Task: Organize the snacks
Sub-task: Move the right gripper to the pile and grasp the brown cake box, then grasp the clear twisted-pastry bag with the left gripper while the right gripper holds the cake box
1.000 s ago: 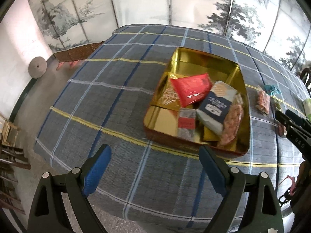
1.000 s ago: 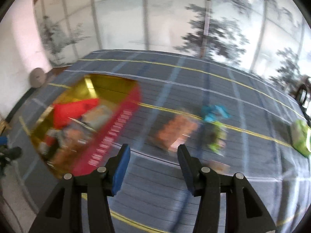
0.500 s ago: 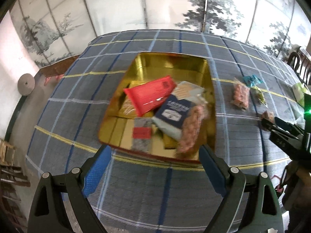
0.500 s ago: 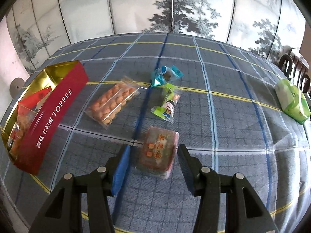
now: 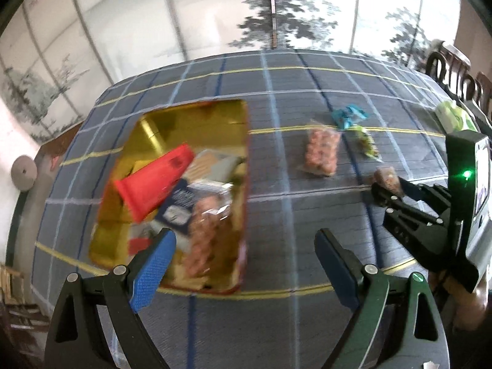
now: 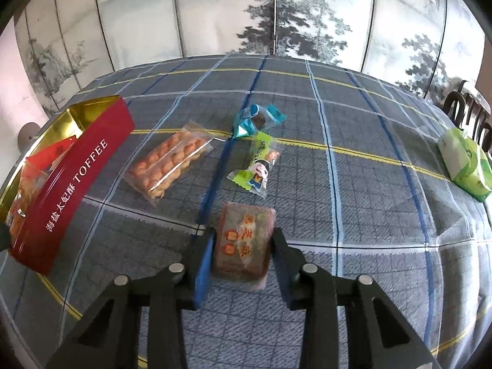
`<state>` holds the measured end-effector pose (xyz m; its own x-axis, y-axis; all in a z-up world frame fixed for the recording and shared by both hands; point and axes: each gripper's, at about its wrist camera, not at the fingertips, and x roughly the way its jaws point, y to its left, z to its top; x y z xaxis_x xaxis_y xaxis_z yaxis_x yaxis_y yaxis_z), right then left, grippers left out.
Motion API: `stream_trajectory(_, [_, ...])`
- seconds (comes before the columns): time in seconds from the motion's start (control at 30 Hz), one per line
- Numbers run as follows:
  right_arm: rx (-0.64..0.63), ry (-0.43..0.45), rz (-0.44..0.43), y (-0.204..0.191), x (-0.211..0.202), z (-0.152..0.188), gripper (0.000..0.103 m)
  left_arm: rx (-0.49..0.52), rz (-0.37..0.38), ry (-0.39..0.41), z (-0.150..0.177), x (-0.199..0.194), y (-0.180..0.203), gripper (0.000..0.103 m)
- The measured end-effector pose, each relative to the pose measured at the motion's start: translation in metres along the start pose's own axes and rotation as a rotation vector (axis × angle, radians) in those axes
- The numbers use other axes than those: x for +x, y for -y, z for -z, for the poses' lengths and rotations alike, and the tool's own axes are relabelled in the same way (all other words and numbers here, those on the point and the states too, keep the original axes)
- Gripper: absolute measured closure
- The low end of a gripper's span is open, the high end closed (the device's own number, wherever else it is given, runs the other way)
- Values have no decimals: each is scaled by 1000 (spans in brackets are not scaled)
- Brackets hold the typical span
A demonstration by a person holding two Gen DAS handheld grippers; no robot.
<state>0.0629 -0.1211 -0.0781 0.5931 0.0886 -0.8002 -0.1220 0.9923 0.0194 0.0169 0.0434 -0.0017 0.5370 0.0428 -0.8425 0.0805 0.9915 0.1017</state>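
Note:
A red toffee tin (image 6: 77, 178) with a gold inside (image 5: 147, 132) holds several snack packets, a red one (image 5: 156, 178) on top. On the cloth lie an orange snack bag (image 6: 167, 164), a blue-wrapped sweet (image 6: 256, 120), a green packet (image 6: 258, 167) and a brown cake packet (image 6: 244, 241). My right gripper (image 6: 241, 246) has its jaws closed against both sides of the brown packet, which rests on the cloth. It shows in the left wrist view too (image 5: 389, 184). My left gripper (image 5: 246, 264) is open and empty above the tin's near right corner.
A checked blue-grey cloth (image 6: 353, 190) covers the table. A green tissue pack (image 6: 466, 160) lies at the far right edge. Dark wooden chairs (image 5: 455, 70) stand beyond it. A painted folding screen runs behind the table.
My right gripper has moved forward and closed its jaws onto the brown packet. My left gripper has swung to the right, so the tin now sits at the left of its view.

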Motion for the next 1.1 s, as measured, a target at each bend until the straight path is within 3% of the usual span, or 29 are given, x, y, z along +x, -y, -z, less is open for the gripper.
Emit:
stream_trajectory(0.43, [14,27,63,62,2,-3,71,88,81,8,-25,29,54,13])
stream_trajectory(0.63, [56,33,79,97,6,-8,71,63,122,-15,-39,47,59,13])
stream_trajectory(0.73, [56,35,60,101,6,-8,71,36,163,-34,-47,59,58,13])
stream_trajectory(0.9, [57,34,57,101,7,-9,71,37,156,-41,-60,74,62,14])
stream_trajectory(1.1, [59,35,54,103,7,-8,71,71,138,-36,-74,88,67,24])
